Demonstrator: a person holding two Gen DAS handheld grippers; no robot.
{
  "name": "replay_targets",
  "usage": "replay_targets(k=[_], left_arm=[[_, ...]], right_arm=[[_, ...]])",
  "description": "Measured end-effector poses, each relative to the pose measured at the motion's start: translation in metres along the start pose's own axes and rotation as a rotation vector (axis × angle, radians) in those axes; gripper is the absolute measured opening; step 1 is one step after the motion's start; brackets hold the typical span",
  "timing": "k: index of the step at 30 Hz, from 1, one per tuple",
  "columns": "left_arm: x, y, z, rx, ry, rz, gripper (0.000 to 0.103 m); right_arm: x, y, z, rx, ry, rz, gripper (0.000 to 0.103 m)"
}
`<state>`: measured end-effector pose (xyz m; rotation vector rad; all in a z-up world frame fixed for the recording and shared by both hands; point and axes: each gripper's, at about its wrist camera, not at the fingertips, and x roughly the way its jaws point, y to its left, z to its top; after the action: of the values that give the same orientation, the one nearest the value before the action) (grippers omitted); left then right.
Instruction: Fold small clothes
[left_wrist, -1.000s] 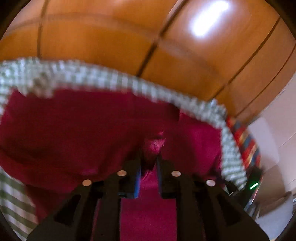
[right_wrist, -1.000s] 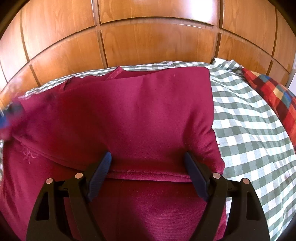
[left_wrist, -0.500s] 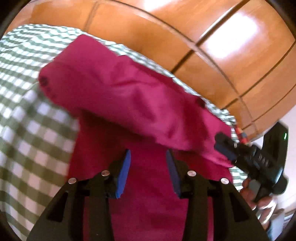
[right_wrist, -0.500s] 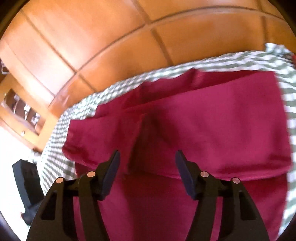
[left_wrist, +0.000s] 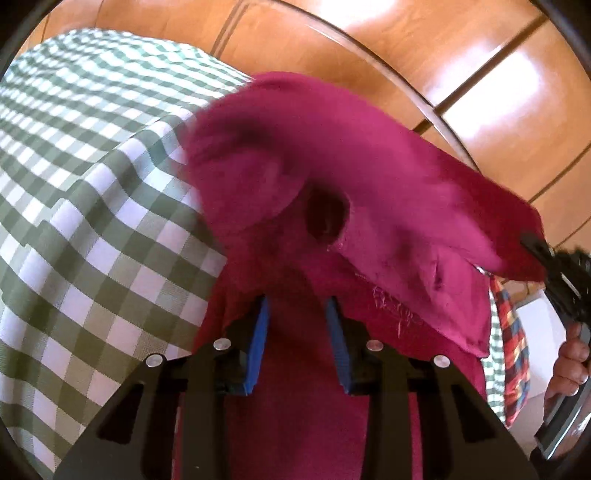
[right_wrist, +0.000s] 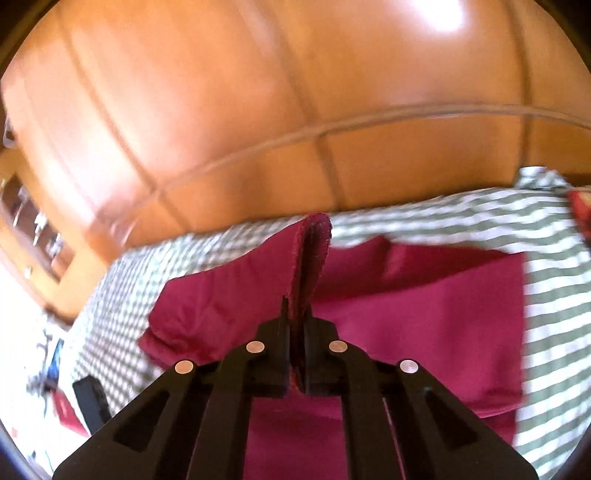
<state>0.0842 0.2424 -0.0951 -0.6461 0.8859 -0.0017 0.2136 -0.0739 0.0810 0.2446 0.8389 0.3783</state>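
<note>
A crimson garment (left_wrist: 369, 166) lies on the checked bed cover (left_wrist: 92, 184). My left gripper (left_wrist: 297, 306) hovers low over the flat part of the garment. Its blue pads (left_wrist: 258, 332) are apart and closing, with cloth beneath them but nothing pinched. In the right wrist view my right gripper (right_wrist: 295, 314) is shut on the hem of the garment (right_wrist: 424, 314), and the pinched edge sticks up between its fingers. The left wrist view shows that gripper (left_wrist: 535, 245) at the right edge, holding a flap raised above the lower layer.
Orange wooden panels (right_wrist: 258, 110) rise behind the bed. A multicoloured plaid cloth (left_wrist: 513, 332) lies at the right edge of the bed cover (right_wrist: 554, 240). A hand (left_wrist: 570, 362) grips the right tool. A dark object (right_wrist: 90, 402) stands beyond the bed's left side.
The right gripper went from wide open over the garment to shut on its hem and rose, lifting a flap. The left gripper let go of its pinched fold, opened and moved along the garment.
</note>
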Motion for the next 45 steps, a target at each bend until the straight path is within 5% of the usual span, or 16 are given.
replay_targets(k=[11, 16, 20, 23, 28, 35, 38, 42, 45], left_arm=[[-0.003, 0.01, 0.007, -0.051, 0.004, 0.053, 0.022], [-0.017, 0.008, 0.0, -0.02, 0.02, 0.067, 0.023], [-0.044, -0.008, 0.002, 0.05, -0.055, 0.08, 0.039], [-0.047, -0.023, 0.01, 0.089, -0.076, 0.055, 0.042], [-0.035, -0.05, 0.015, 0.183, -0.072, 0.071, 0.042], [-0.021, -0.074, 0.037, 0.229, -0.089, 0.069, 0.045], [-0.004, -0.078, 0.049, 0.209, -0.072, 0.078, 0.057], [0.028, -0.063, 0.053, 0.164, -0.009, 0.129, 0.058], [0.039, -0.048, 0.042, 0.16, 0.003, 0.114, 0.057]], right_arm=[[0.035, -0.126, -0.05, 0.205, 0.159, -0.188, 0.004], [0.039, -0.127, -0.058, 0.177, 0.157, -0.204, 0.004], [0.033, -0.127, -0.053, 0.151, 0.144, -0.214, 0.004], [0.034, -0.134, -0.052, 0.173, 0.147, -0.198, 0.004], [0.006, -0.125, -0.05, 0.155, 0.093, -0.202, 0.044], [0.002, -0.065, -0.038, -0.009, 0.046, -0.153, 0.045], [0.025, -0.06, -0.041, -0.051, 0.077, -0.22, 0.056], [0.065, -0.079, -0.063, -0.069, 0.14, -0.31, 0.062], [0.062, -0.079, -0.083, -0.126, 0.032, -0.301, 0.064]])
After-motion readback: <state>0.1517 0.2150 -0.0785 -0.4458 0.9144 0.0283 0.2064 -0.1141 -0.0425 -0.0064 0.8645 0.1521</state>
